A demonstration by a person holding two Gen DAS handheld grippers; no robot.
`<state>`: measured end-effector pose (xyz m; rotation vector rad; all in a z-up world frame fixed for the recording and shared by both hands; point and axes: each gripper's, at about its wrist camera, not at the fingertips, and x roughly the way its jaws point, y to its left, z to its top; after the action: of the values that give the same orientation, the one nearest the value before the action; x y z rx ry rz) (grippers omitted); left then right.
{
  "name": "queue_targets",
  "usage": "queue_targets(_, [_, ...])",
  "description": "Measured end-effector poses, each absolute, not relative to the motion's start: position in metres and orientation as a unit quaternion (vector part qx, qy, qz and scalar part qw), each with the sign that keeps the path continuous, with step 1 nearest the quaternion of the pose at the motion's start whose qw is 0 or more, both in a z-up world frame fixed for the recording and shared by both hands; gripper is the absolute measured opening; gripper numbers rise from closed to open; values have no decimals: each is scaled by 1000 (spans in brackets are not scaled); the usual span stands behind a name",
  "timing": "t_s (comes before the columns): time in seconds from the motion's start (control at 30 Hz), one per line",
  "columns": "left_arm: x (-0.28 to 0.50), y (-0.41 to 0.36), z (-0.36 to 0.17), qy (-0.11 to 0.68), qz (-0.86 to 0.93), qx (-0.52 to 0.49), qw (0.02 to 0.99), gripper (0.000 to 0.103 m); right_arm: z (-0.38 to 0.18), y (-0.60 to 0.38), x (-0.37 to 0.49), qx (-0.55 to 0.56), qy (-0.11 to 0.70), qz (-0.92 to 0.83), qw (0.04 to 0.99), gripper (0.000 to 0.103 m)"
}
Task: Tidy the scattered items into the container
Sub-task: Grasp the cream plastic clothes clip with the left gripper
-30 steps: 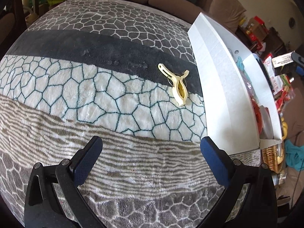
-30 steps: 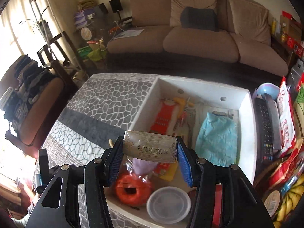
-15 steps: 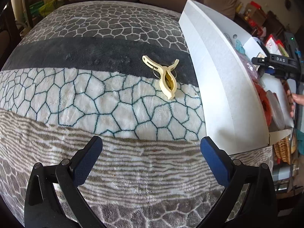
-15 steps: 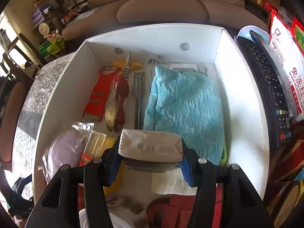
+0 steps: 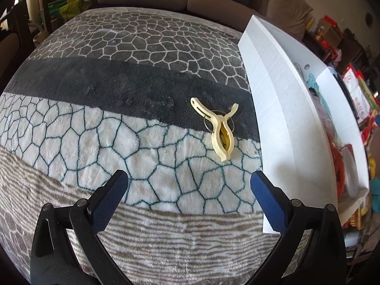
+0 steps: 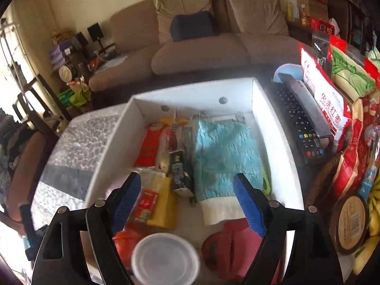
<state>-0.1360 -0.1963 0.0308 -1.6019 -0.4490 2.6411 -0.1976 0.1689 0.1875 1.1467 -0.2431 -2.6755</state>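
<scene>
Packet's out of the right tongs (image 6: 187, 204) now. Half a second ago they were clamped on that silver-and-dark packet (image 6: 179, 173) low over the box (image 6: 273, 128); now they're spread wide with nothing between them, pulled back higher, and the packet lies inside the box, wedged between the red stuff on its left and the teal cloth (image 6: 225, 156). So that one looks done.

Left tongs (image 5: 188, 197) are wide open too and empty, and they've crept closer to the cream clip (image 5: 219, 130) over the last second. Clip is the only loose thing I can see outside the box, sitting on the blanket (image 5: 95, 118) just beside the box's white outer wall, lying flat with its handles pointing away from the camera. My guess is it goes in next.

Surface isn't really a desk as far as I can tell, just something covered by a fuzzy blanket with a cracked-stone print, a dark band and wavy grey stripes. It's soft, so the clip may sink a bit when grabbed. Room's a lived-in lounge: brown sofa (image 6: 213, 42) behind, remote (image 6: 301, 123) and snack bags crowding the box's right side.
</scene>
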Motion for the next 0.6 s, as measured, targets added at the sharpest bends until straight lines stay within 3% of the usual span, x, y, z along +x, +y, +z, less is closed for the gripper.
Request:
queue_targets(0.13, [-171, -182, 24, -97, 847, -522, 3, 103, 216, 149, -129, 324, -143, -921, 160, 99])
queue_targets(0.2, [-182, -172, 17, -69, 845, -530, -3, 101, 218, 137, -113, 318, -145, -921, 173, 100])
queue_targets(0.23, [-187, -168, 13, -62, 844, -533, -4, 96, 217, 135, -110, 320, -144, -920, 174, 100])
queue_targets(0.27, [-190, -165, 8, -58, 841, -538, -6, 82, 216, 132, -109, 324, -145, -918, 179, 100])
queue_targets(0.4, [-193, -154, 5, -24, 850, -527, -17, 76, 215, 135, -111, 324, -173, -914, 173, 100])
queue_targets(0.43, [-192, -153, 6, -21, 853, -521, -16, 65, 213, 136, -111, 323, -184, -912, 176, 101])
queue_targets(0.47, [-190, -153, 8, -22, 858, -514, -15, 46, 210, 136, -113, 326, -191, -908, 181, 101])
queue_targets(0.53, [-188, -157, 11, -30, 859, -511, -11, 22, 204, 132, -116, 334, -189, -905, 183, 100])
queue_targets(0.6, [-185, -164, 14, -53, 856, -514, 8, 23, 197, 127, -118, 342, -183, -902, 190, 100])
